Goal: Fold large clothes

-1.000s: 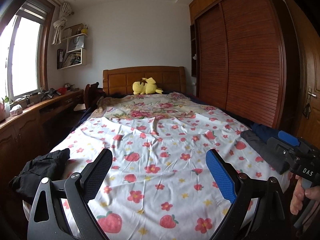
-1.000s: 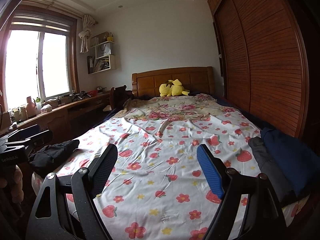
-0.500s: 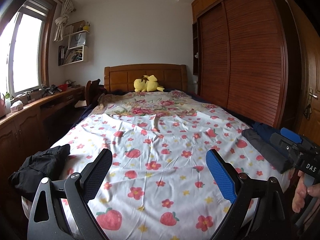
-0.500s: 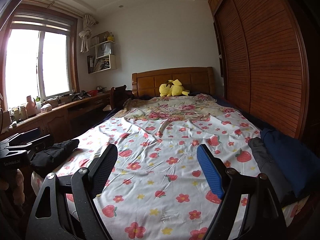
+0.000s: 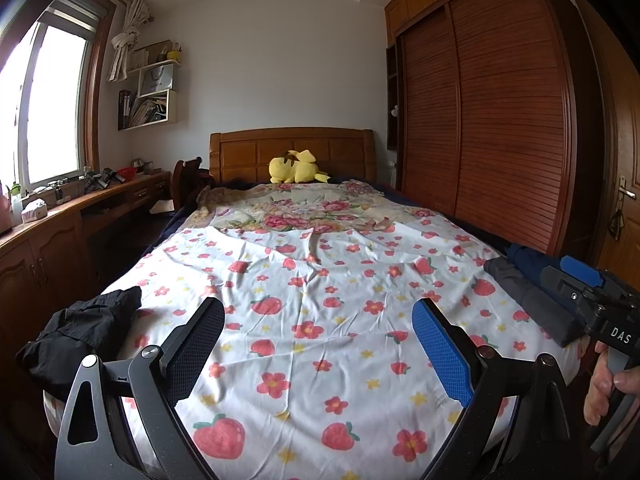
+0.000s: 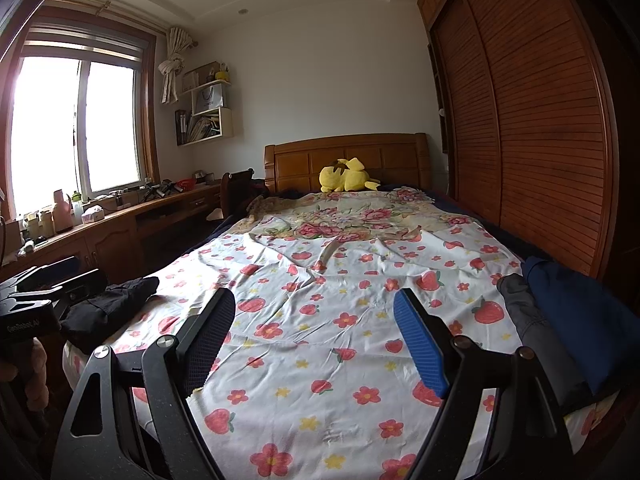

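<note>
A crumpled black garment (image 5: 80, 332) lies at the bed's near left corner; it also shows in the right wrist view (image 6: 108, 308). A folded grey garment (image 5: 528, 300) and a dark blue one (image 6: 580, 320) lie at the near right edge. My left gripper (image 5: 318, 344) is open and empty, above the foot of the strawberry-print sheet (image 5: 320, 280). My right gripper (image 6: 314, 332) is open and empty, held over the same sheet. Each gripper's body shows at the edge of the other's view.
A yellow plush toy (image 5: 296, 166) sits by the wooden headboard (image 5: 292, 148). A wooden wardrobe (image 5: 488, 120) runs along the right. A long desk (image 5: 72, 216) with clutter runs under the window on the left. A chair (image 5: 186, 184) stands beside the bed.
The left wrist view has tilted up slightly, showing more of the foot of the bed. The right view is nearly unchanged. Both grippers stay open.
</note>
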### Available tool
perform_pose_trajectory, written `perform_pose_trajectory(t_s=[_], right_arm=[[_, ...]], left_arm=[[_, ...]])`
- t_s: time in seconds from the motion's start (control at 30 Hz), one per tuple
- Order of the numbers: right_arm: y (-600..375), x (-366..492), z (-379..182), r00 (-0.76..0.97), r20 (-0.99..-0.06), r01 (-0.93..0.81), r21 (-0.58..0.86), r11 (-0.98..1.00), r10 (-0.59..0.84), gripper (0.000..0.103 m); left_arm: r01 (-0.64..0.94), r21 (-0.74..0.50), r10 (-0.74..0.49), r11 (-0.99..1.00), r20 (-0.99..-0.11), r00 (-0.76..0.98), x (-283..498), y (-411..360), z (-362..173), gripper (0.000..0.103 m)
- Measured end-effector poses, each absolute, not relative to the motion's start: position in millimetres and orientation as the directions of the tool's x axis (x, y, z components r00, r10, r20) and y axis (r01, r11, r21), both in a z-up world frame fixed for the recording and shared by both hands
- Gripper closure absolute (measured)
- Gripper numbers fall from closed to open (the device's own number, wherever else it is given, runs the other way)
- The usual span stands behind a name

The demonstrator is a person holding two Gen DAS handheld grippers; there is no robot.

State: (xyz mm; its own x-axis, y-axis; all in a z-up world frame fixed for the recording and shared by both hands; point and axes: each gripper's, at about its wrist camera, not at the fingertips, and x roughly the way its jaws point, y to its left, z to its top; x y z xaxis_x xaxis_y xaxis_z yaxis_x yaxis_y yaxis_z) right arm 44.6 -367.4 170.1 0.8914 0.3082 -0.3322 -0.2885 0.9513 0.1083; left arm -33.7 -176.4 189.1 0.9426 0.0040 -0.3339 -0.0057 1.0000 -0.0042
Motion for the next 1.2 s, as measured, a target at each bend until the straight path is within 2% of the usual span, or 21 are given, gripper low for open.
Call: perform_pose_trajectory(t_s=[1.2], right_arm=[[-371.0, 45.4, 169.7, 0.893, -0.328, -0.289, 0.107, 0.951, 0.308, 0.021]], left_arm=[[-0.004, 0.002, 0.004, 1.000, -0.332, 0.943, -39.7, -174.1, 185.4, 0.007]])
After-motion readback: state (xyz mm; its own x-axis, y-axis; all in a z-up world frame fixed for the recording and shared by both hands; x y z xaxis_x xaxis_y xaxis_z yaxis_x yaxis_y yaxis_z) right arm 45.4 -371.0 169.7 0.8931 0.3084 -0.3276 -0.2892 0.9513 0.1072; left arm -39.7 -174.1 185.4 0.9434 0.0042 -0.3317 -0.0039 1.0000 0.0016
